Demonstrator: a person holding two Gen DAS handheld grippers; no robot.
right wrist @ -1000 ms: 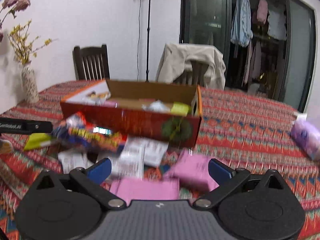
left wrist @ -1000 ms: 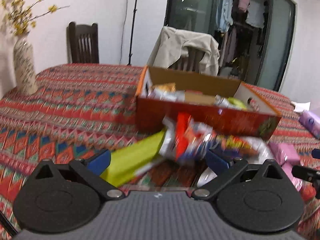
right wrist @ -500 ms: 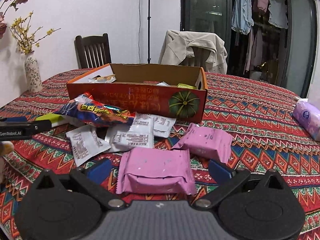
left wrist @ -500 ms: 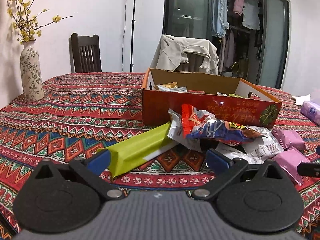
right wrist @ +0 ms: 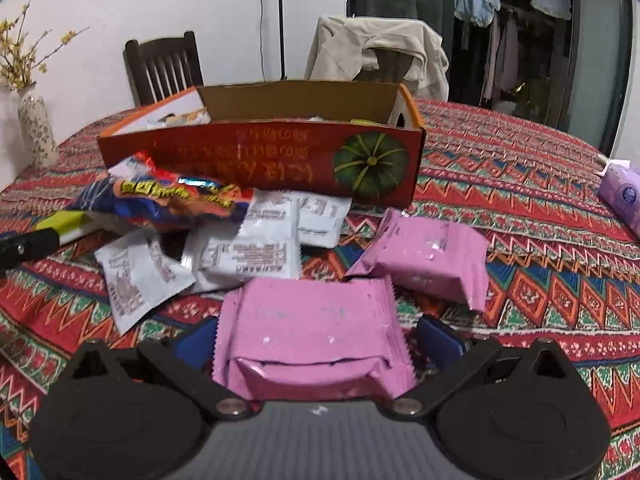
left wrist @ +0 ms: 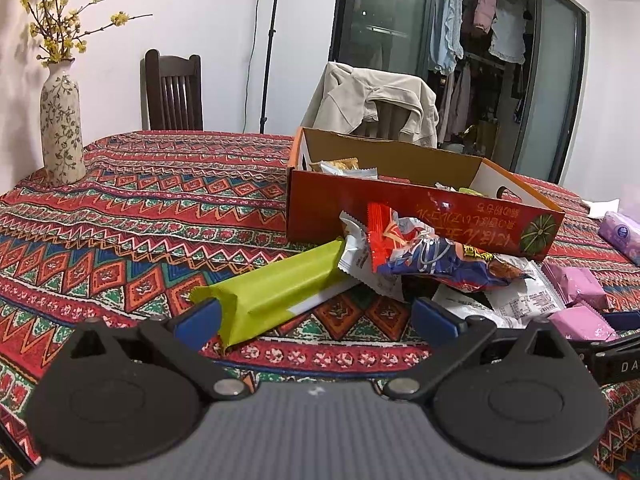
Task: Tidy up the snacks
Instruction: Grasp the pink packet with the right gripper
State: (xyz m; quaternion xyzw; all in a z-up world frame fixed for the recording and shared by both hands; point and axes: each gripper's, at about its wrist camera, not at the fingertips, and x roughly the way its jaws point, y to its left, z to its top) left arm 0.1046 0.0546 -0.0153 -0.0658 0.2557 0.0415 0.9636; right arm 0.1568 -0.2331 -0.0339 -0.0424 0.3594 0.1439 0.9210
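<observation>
Right tongs (right wrist: 314, 338) are spread wide around the near pink packet (right wrist: 312, 340) on the surface, not yet closed. Left tongs (left wrist: 314, 318) are open, empty, beside the green bar (left wrist: 276, 292). Closing, then lifting into the far box (right wrist: 260, 156), is judged next.

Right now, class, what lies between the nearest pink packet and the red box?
White sachets, seen in the right wrist view, between pink packet and red box.

My fingertips (right wrist: 196, 342) are blue. Before me: a pink foil snack packet (right wrist: 312, 344), a red cardboard box (right wrist: 260, 160) printed with a green pumpkin, and a red zigzag-patterned tablecloth (right wrist: 520, 240).
</observation>
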